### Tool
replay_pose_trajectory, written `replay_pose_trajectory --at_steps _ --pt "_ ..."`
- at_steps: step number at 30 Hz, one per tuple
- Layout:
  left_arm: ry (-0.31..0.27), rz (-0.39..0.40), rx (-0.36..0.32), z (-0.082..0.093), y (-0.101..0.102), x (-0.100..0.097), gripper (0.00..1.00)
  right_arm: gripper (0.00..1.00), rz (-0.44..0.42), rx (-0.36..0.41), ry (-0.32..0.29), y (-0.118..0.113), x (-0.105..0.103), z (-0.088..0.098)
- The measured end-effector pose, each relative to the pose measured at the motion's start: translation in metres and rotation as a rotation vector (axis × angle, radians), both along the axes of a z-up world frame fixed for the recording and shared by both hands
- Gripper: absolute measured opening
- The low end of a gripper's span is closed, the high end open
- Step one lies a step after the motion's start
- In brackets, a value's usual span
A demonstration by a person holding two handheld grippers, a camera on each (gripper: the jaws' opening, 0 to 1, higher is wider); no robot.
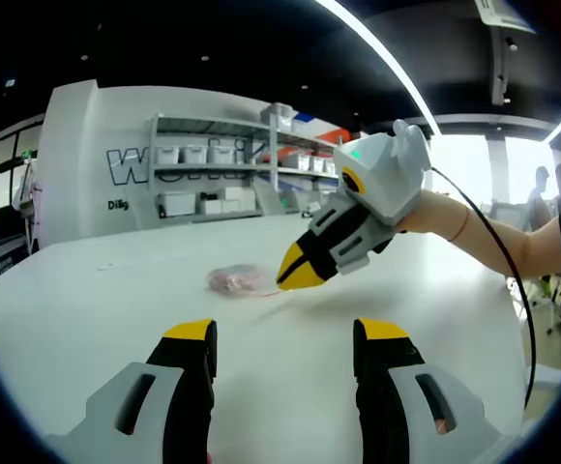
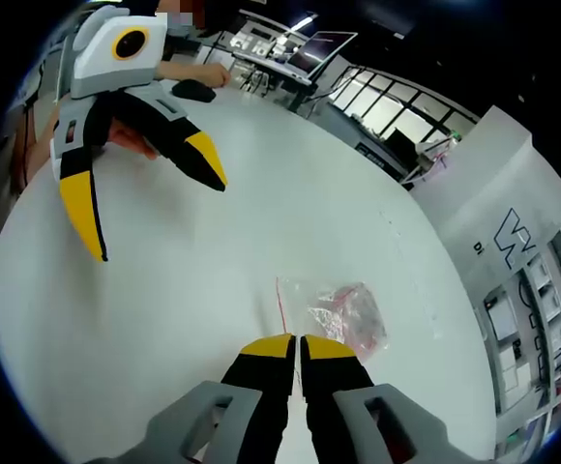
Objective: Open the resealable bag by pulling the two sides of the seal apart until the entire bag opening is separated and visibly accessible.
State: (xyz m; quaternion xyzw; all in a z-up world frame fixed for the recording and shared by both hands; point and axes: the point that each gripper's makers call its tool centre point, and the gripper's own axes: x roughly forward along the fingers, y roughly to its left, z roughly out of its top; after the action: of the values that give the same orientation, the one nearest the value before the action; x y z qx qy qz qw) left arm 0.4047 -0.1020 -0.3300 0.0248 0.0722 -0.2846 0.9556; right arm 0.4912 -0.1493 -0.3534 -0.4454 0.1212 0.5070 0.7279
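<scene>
Left gripper view: my left gripper (image 1: 285,353) sits at the bottom, yellow-tipped jaws spread wide, nothing between them, bare white table (image 1: 116,300) under it. Just past it my right gripper (image 1: 305,271) comes in from the right, yellow tips pressed together, pointing down at the table right beside the resealable bag (image 1: 237,280). Can't tell from here if the tips touch the bag or pinch any of it. Bag is small, clear, pinkish contents, lying flat mid-table. A black cable (image 1: 513,280) runs from the right gripper along my forearm (image 1: 484,237). Nothing between the left gripper and the bag. Far side: white wall with large lettering (image 1: 145,164), metal shelving (image 1: 213,174) with white bins, a person (image 1: 540,193) standing by bright windows at far right, long ceiling light strip (image 1: 387,58).

Right gripper view: my right gripper (image 2: 296,346) at the bottom, jaws closed with only a thin slit between the tips. The bag (image 2: 334,314) lies just ahead of the tips, its red seal line (image 2: 282,304) running along the left edge; whether the tips reach the bag edge is unclear. Further off, upper left, my left gripper (image 2: 155,208) hovers over the table (image 2: 261,193), jaws wide apart, well clear of the bag. Beyond it, a hand (image 2: 203,72) by a black mouse-like object (image 2: 193,90), then a laptop (image 2: 319,48) at the table's far end, windows behind.
</scene>
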Motion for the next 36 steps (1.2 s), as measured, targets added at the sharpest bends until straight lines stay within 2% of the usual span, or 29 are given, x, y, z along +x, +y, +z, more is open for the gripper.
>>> replay_pose_trajectory --at_steps 12,21,36 --pt "0.004 -0.009 -0.003 0.0 -0.002 0.0 0.57 0.0 -0.002 -0.001 0.018 0.003 -0.001 -0.003" --pt "0.007 -0.016 -0.003 0.0 -0.003 -0.001 0.57 0.0 -0.017 0.081 0.075 0.007 0.001 0.004" --pt "0.006 -0.005 -0.006 0.001 -0.001 0.001 0.57 0.0 -0.022 0.148 0.094 0.007 -0.003 0.013"
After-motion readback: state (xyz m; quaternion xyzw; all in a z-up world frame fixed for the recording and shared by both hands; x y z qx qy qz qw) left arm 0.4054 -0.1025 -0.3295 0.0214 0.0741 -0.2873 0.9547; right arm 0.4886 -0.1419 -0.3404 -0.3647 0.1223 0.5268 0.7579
